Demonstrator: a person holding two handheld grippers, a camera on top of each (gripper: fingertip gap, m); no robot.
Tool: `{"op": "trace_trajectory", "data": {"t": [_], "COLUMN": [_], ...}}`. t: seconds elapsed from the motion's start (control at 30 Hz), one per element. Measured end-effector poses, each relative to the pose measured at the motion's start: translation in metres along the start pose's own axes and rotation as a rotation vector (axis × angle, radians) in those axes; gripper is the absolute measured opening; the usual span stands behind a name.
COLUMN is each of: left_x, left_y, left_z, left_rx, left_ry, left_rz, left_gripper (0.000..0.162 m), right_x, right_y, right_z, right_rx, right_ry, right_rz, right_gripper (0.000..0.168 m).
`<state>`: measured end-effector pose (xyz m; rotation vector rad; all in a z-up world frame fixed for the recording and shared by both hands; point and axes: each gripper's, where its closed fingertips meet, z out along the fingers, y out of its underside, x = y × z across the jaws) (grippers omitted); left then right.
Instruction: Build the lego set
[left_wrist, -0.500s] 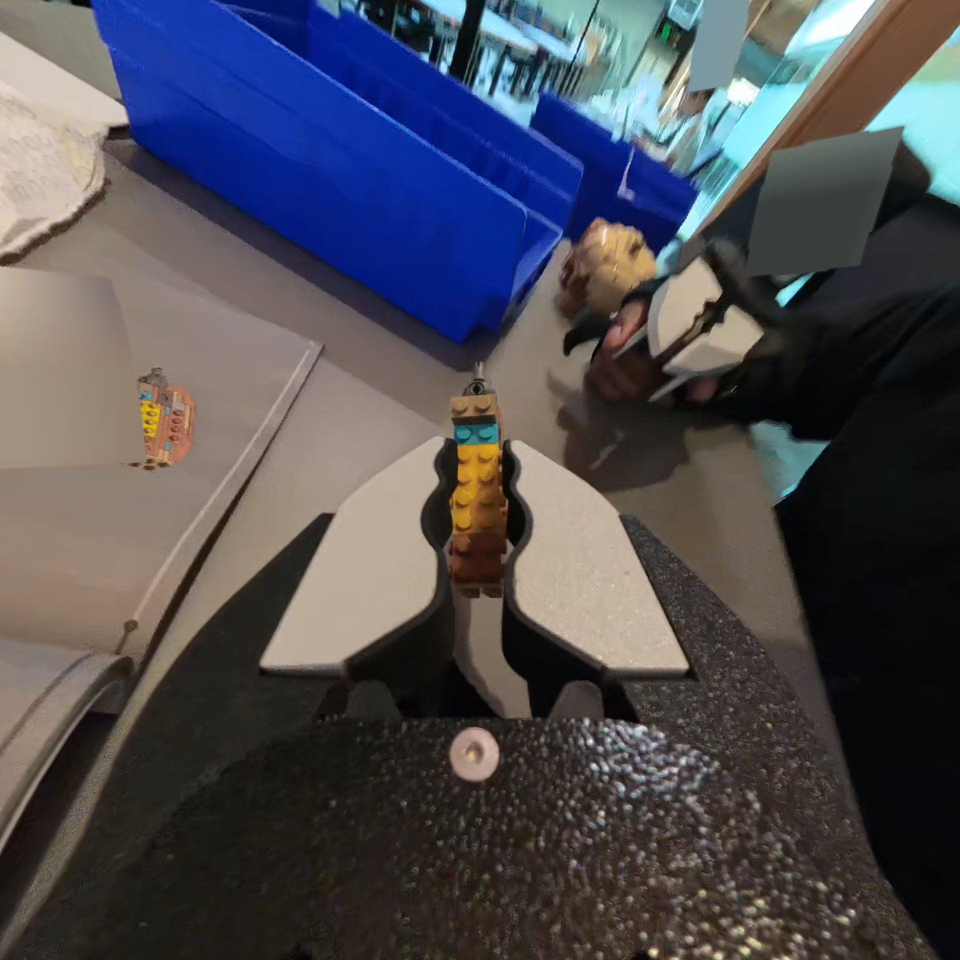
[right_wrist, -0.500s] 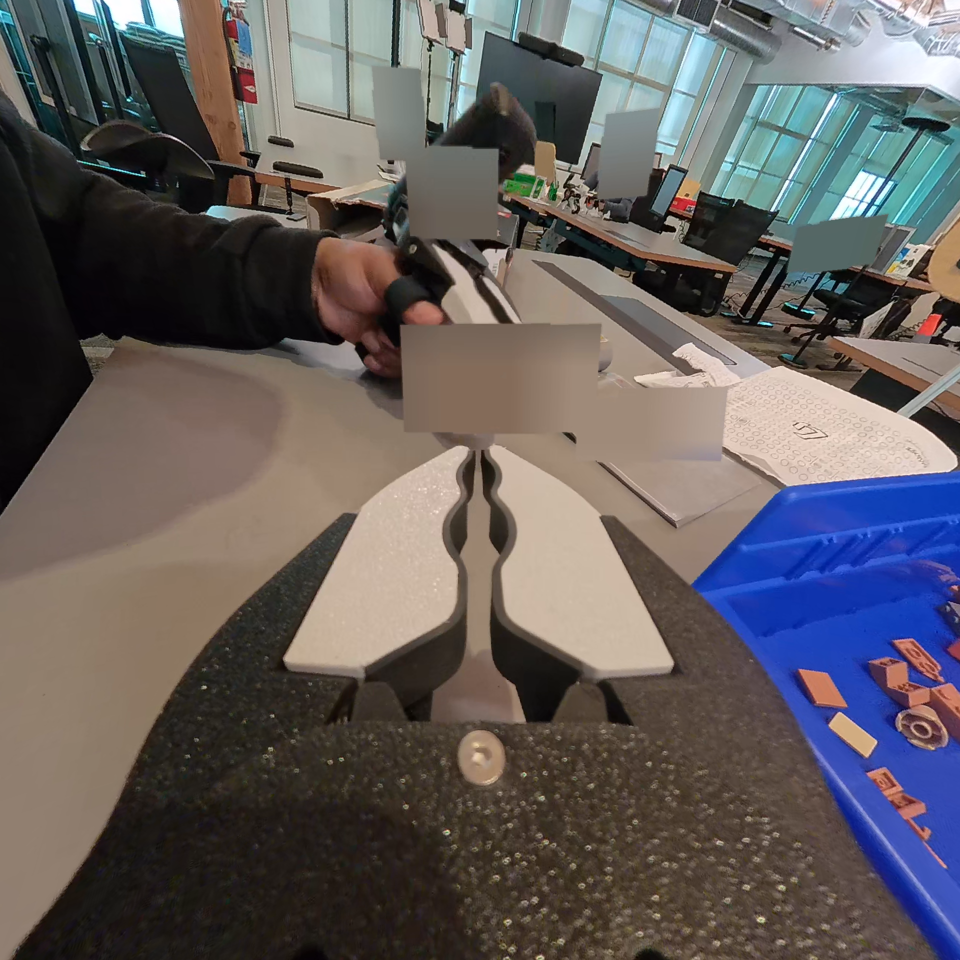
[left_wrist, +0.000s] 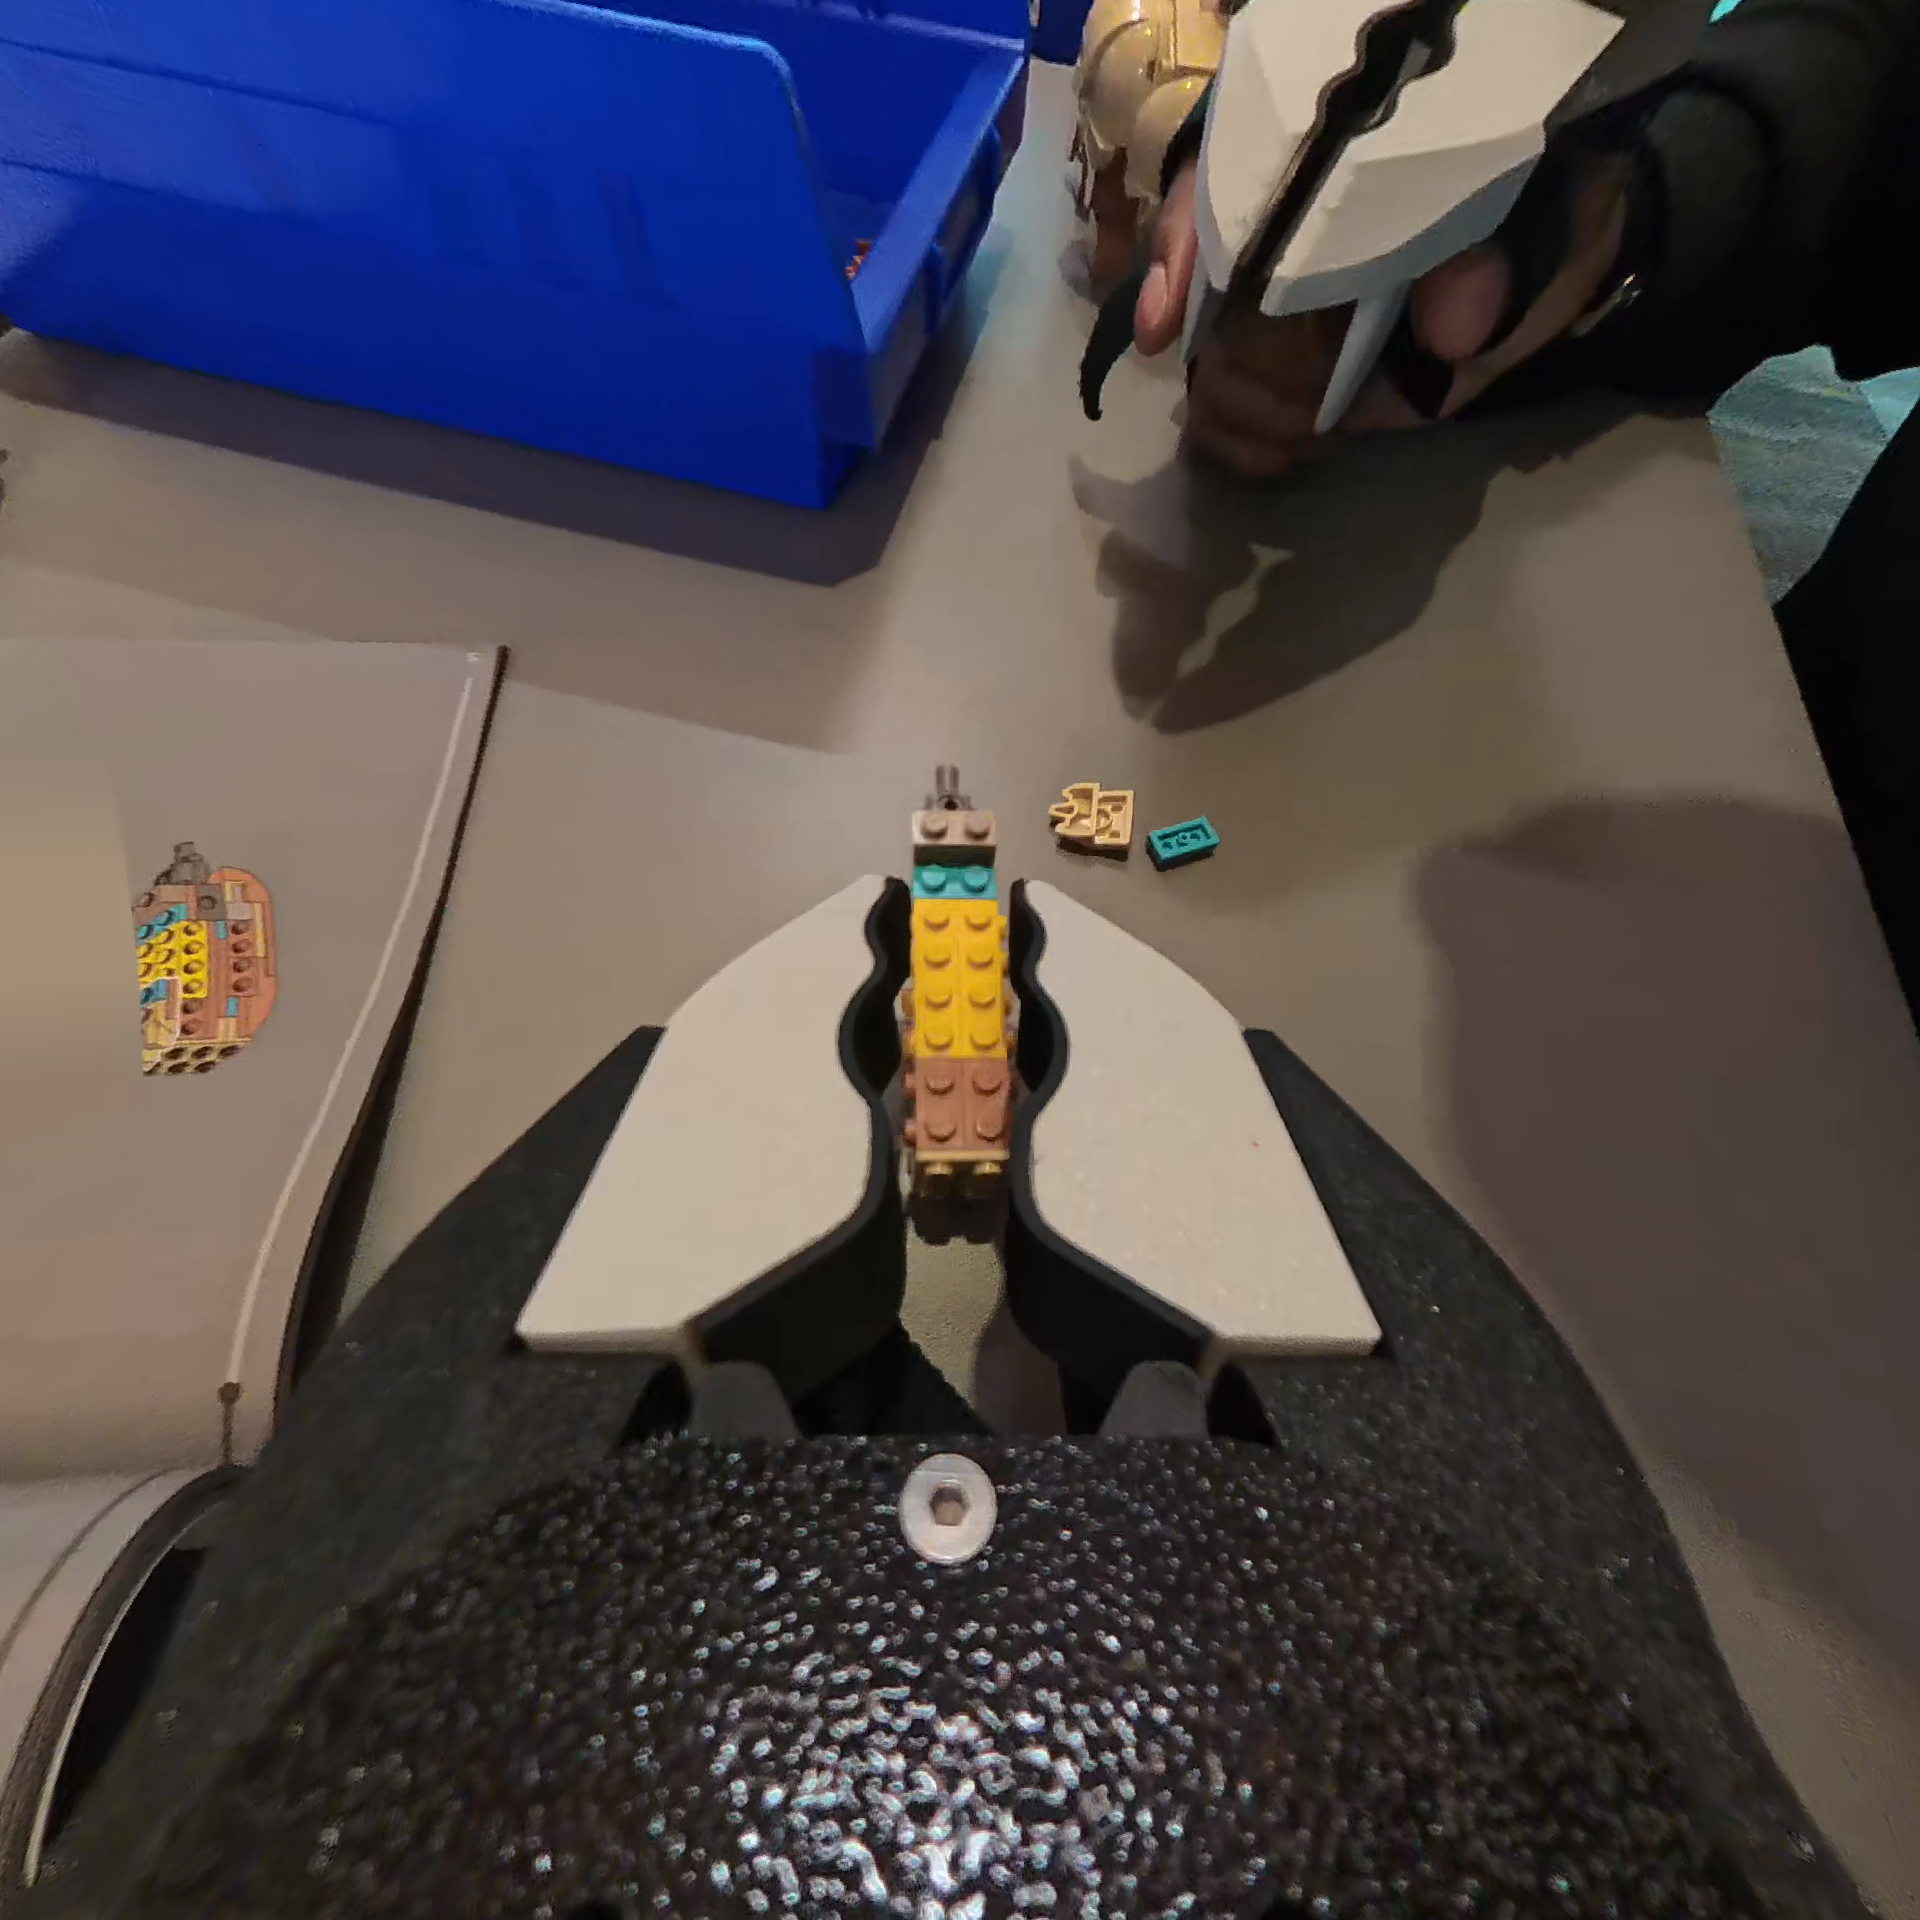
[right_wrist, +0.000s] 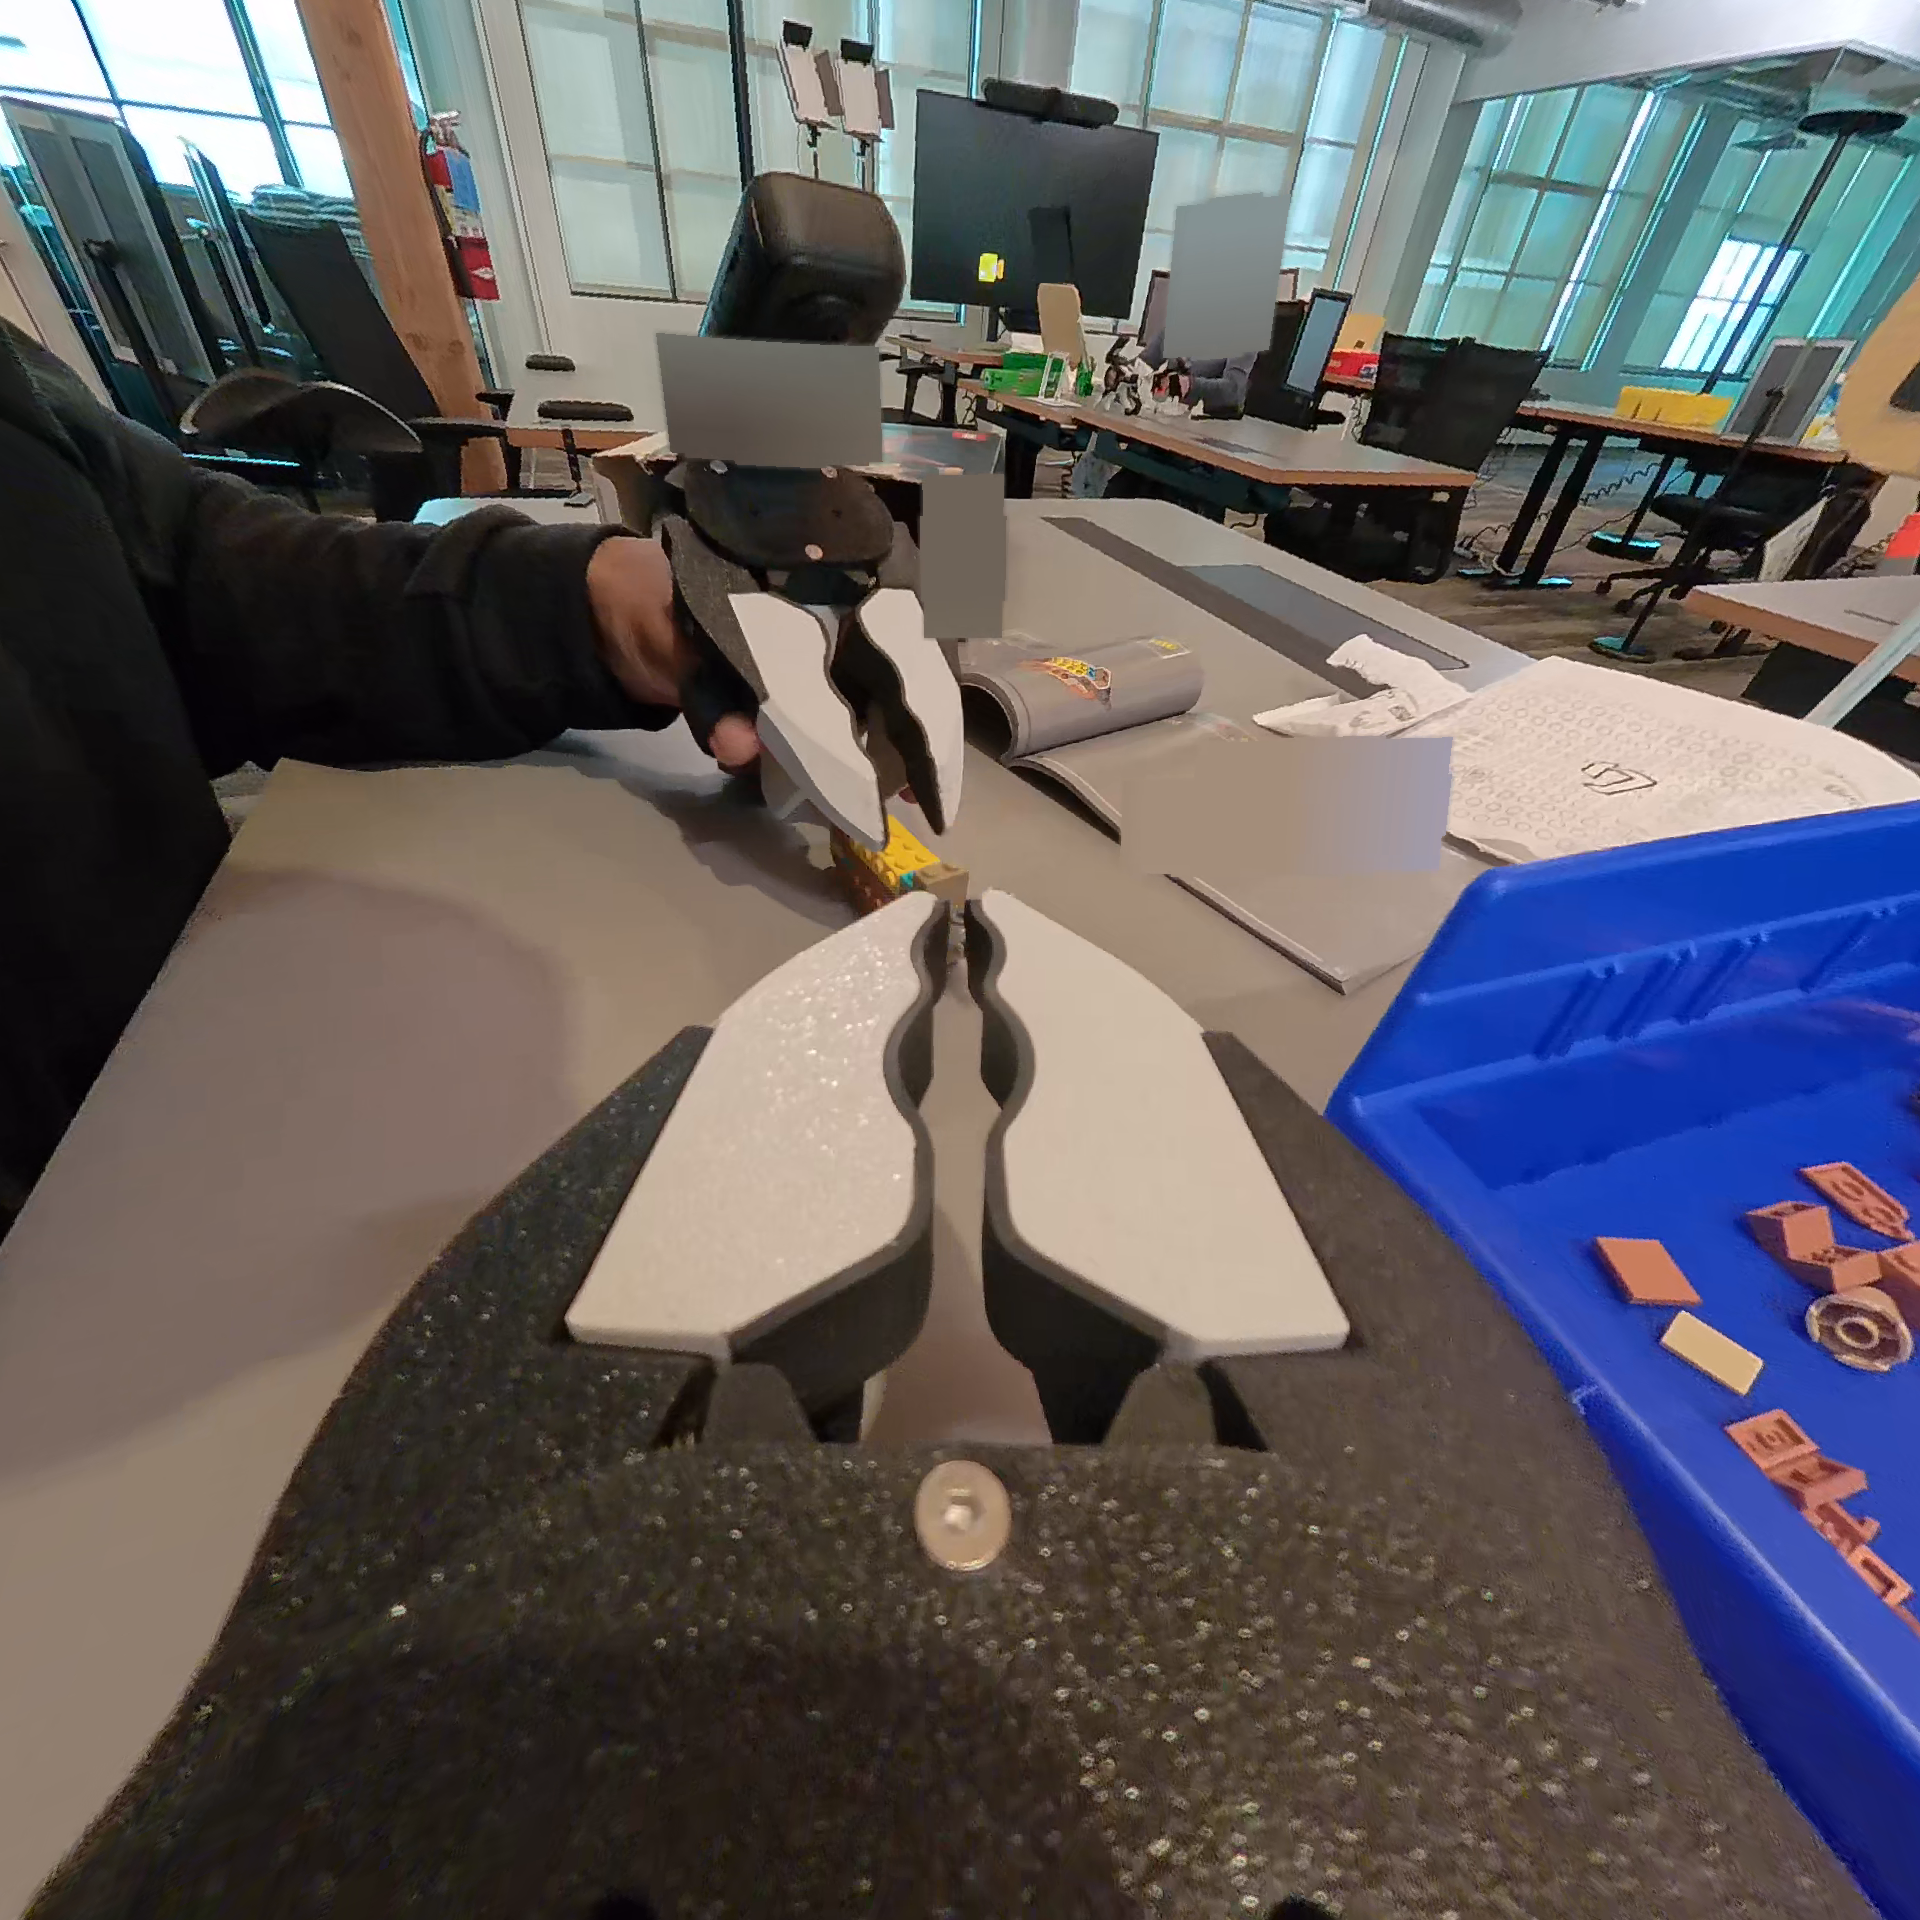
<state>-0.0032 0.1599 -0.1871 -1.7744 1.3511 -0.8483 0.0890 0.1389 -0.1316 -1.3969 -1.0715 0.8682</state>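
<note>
While the small brick assembly is clamped low over the tabletop, the scene is read from left to right as follows.

Instruction booklet (left_wrist: 239, 1039): it is laid open at the left edge of the tabletop, with a picture of the model on its page.

Blue bin (left_wrist: 468, 229): it is set at the far left of the tabletop; in the right wrist view loose brown and tan pieces are seen inside it.

Left gripper (left_wrist: 956, 997): its jaws are closed partway and clamped on the lego build (left_wrist: 958, 1018), a narrow stack of brown, yellow, teal and grey bricks that is held lengthwise with a grey pin at its far tip.

Loose pieces: a tan piece (left_wrist: 1091, 819) and a teal plate (left_wrist: 1181, 840) are lying on the tabletop just beside the tip of the build, to its right.

Right gripper (right_wrist: 956, 920): its jaws are drawn almost together with only a thin gap, and nothing is seen held between them; it is poised at the far right, above the tabletop.

Step in hand: the build is judged to be steadied for the next piece.

Next move: one of the loose pieces would probably have to be picked up, which calls for the right jaws to be opened, lowered over it and closed squarely.
</note>
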Motion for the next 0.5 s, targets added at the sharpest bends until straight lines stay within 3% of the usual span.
{"op": "trace_trajectory", "data": {"t": [0.17,0.5], "left_x": [0.004,-0.002], "left_y": [-0.005,-0.033], "left_z": [-0.003,-0.017], "left_rx": [0.027,0.249], "left_ry": [0.029,0.057], "left_rz": [0.006,-0.085], "left_gripper": [0.028,0.032], "right_x": [-0.004,-0.006], "right_y": [0.000,0.001], "right_z": [-0.001,-0.001], "right_rx": [-0.001,-0.006], "right_ry": [-0.012,-0.020], "right_rz": [0.000,-0.001], "right_gripper": [0.003,0.003]}}
